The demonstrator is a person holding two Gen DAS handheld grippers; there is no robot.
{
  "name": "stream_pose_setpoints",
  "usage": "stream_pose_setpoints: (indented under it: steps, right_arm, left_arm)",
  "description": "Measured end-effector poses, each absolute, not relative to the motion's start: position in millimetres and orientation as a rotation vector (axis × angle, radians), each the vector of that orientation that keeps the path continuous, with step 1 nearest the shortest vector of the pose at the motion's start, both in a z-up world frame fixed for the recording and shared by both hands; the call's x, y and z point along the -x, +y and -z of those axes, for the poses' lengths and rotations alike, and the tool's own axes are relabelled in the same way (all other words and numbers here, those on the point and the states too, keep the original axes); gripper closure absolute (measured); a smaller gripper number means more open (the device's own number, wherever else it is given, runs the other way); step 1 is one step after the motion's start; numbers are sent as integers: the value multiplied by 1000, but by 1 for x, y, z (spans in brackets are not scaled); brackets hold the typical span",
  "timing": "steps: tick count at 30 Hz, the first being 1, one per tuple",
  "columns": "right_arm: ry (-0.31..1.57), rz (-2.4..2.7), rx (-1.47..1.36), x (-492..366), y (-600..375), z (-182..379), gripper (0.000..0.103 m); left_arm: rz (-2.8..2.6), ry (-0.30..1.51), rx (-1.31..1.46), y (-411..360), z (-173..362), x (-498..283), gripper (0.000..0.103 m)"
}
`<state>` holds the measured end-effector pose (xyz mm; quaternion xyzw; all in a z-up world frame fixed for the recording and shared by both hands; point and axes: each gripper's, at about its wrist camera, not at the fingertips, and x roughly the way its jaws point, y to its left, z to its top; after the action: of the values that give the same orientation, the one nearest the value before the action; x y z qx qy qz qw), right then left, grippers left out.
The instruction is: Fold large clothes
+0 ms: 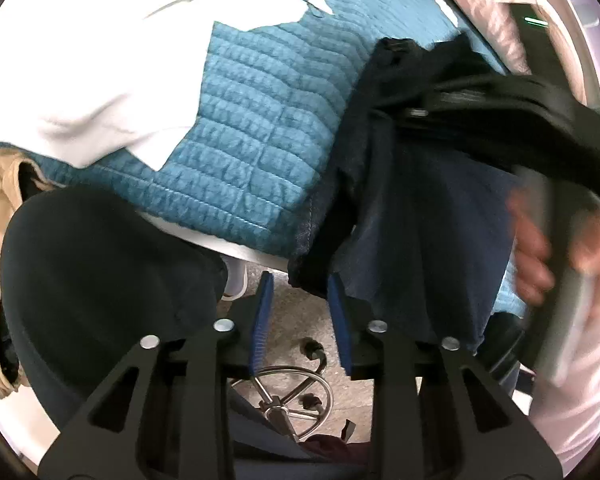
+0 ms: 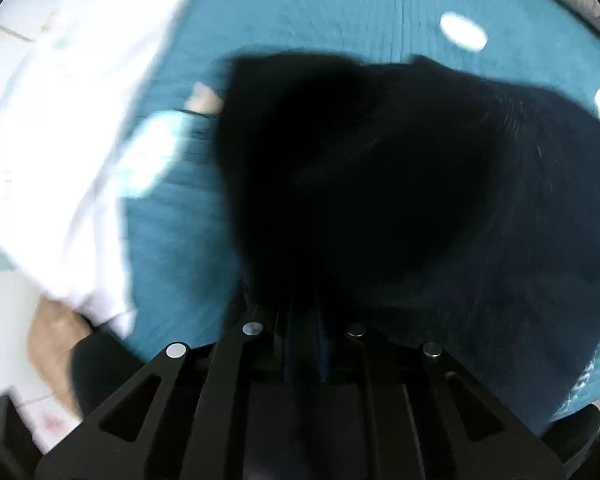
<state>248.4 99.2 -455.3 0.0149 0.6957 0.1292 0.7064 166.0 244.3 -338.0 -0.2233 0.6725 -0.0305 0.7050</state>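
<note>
Both grippers point steeply down: left (image 1: 300,312) jaws apart and empty, right (image 2: 300,320) clenched on dark garment (image 2: 380,200).

Left wrist view: steeply downward past teal quilt (image 1: 256,128) edge to floor. Right wrist view: blurred, close above dark garment (image 2: 380,200). Shared: quilt, garment.

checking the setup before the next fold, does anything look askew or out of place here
Yes. The dark garment is bunched, with its lower part hanging off the edge of the teal quilted cover rather than lying flat. A white cloth lies rumpled across the cover. The right wrist view is too blurred to add more.
</note>
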Motion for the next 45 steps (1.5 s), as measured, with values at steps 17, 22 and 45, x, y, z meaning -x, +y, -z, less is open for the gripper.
stream_pose_setpoints:
  steps: [17,22,45]
  right_arm:
    - [1501,-380,-180,-303,61,385,94]
    - [1561,-299,-130,-335,84,431,97]
    - [1533,-215,-356,-186,-60,441,97]
  left_arm:
    - [199,1367,463,213,272,-181,73]
    - [218,1418,438,194,293,-195,73]
    - [155,1599,391,153,370,-214,69]
